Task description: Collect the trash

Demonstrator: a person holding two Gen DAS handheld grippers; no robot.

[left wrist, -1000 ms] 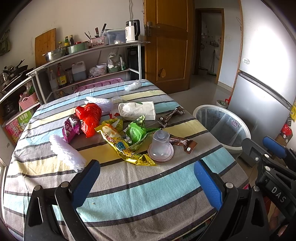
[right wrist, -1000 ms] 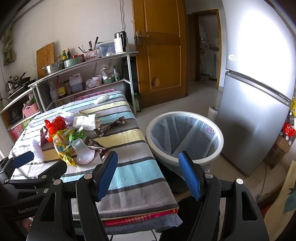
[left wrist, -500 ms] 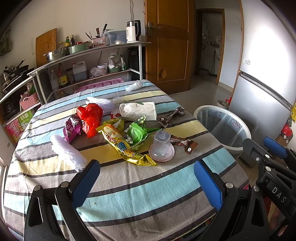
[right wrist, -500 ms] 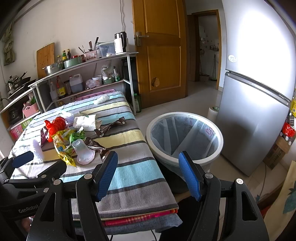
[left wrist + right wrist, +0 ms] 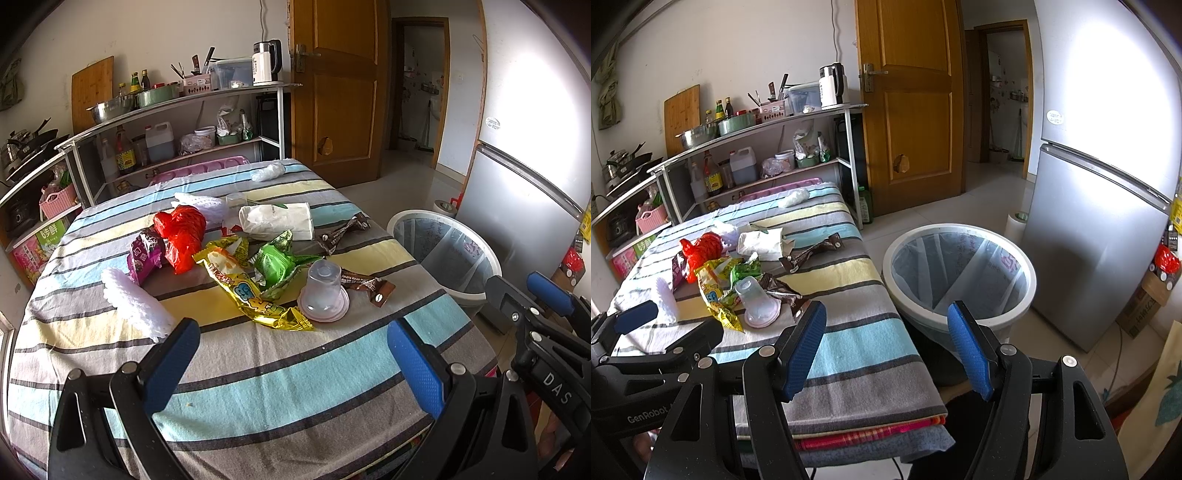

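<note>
Trash lies in a heap on the striped tablecloth [image 5: 277, 387]: an upturned clear plastic cup [image 5: 323, 290], a yellow snack wrapper [image 5: 243, 291], a green wrapper [image 5: 275, 262], a red plastic bag [image 5: 183, 232], a purple packet [image 5: 144, 254], brown wrappers [image 5: 365, 286] and a white paper bag [image 5: 275, 219]. My left gripper [image 5: 291, 354] is open above the table's near edge, short of the cup. My right gripper [image 5: 886, 345] is open and empty, over the table's right corner beside the lined trash bin [image 5: 960, 273]. The cup [image 5: 755, 299] also shows in the right wrist view.
A metal shelf rack [image 5: 177, 110] with bottles, bowls and a kettle stands behind the table. A wooden door [image 5: 336, 85] is at the back. A silver fridge [image 5: 1108, 184] stands right of the bin. White foam nets [image 5: 136, 306] lie on the cloth.
</note>
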